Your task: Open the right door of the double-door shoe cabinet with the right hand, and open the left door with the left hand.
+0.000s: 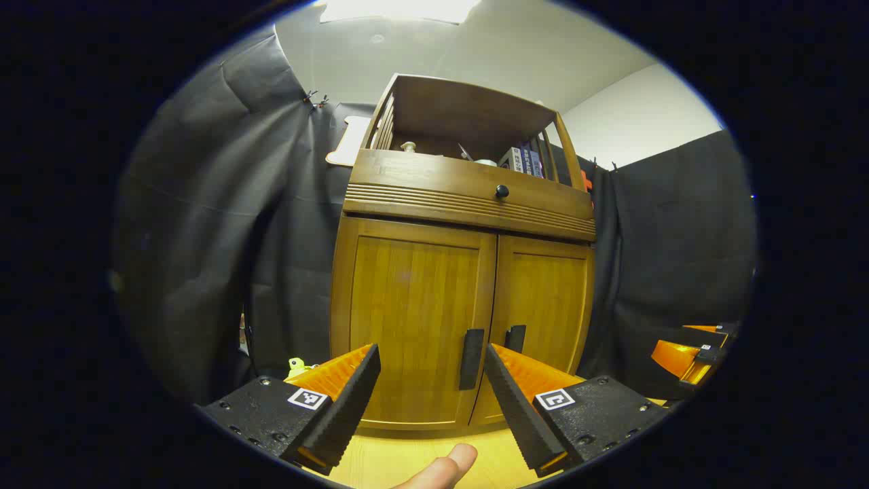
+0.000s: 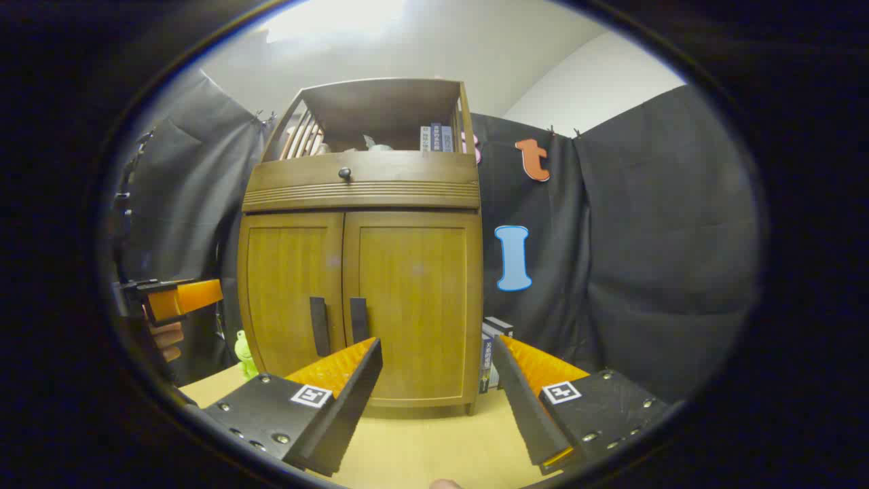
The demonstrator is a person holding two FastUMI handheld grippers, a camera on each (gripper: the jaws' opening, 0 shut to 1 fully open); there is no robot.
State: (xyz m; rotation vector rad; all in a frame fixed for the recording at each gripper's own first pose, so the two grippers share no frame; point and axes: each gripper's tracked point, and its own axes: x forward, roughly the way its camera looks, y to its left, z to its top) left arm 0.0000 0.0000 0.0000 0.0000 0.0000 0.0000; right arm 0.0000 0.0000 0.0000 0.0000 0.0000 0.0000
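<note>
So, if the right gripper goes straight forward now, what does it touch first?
Probably the right door, beside its handle. The open right gripper has nothing before it; depth is unclear.

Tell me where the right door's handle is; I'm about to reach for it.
In the right gripper view the right door's handle stands low on the door's inner edge, beside the left door's handle, just above the right gripper.

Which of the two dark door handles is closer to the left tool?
The left door's handle. In the left gripper view it looks bigger and sits between the left tool's fingers; the right door's handle is smaller, farther back.
</note>
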